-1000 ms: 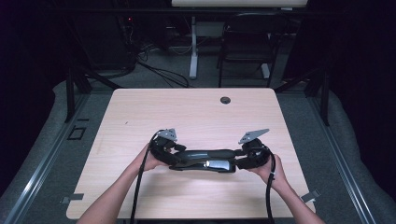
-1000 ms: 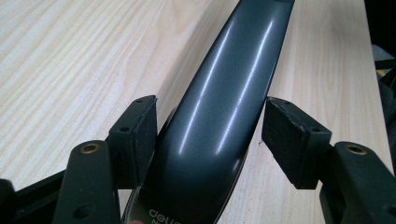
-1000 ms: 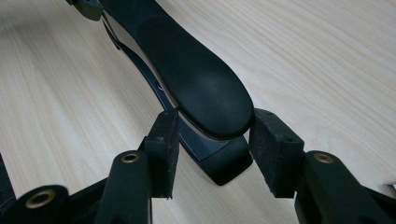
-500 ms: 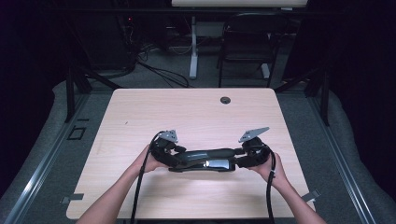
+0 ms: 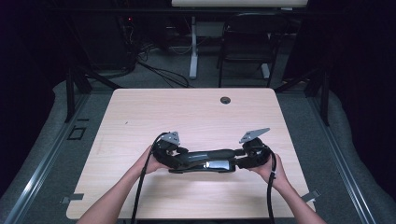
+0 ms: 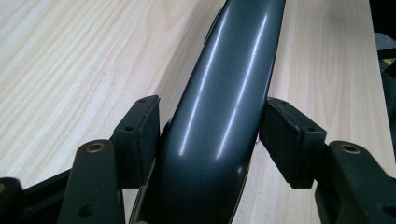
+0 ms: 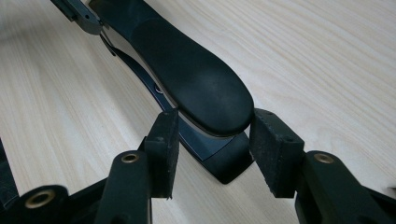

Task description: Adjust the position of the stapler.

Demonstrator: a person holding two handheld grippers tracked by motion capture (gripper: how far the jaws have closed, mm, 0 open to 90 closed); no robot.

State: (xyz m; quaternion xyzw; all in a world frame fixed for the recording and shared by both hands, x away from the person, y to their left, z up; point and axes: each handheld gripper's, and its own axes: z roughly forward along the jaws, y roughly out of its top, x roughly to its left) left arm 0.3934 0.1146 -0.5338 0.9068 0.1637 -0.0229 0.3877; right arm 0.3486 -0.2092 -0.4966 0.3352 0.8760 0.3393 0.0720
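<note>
A long black stapler-like tool (image 5: 205, 159) lies crosswise near the front of the light wood table (image 5: 196, 116), held at both ends. My left gripper (image 5: 180, 157) is shut on its glossy dark grey body (image 6: 224, 70), a pad pressing each side (image 6: 210, 135). My right gripper (image 5: 238, 161) is shut on the other end, where a matte black rounded top (image 7: 187, 70) sits over a flat base. Its pads touch both sides of that tip (image 7: 212, 126). A hand holds each gripper from below.
A round cable hole (image 5: 225, 100) sits near the table's far edge. Behind the table stand a dark chair (image 5: 247, 42) and a white desk leg (image 5: 193, 51) among floor cables. Bare wood surrounds the tool on all sides.
</note>
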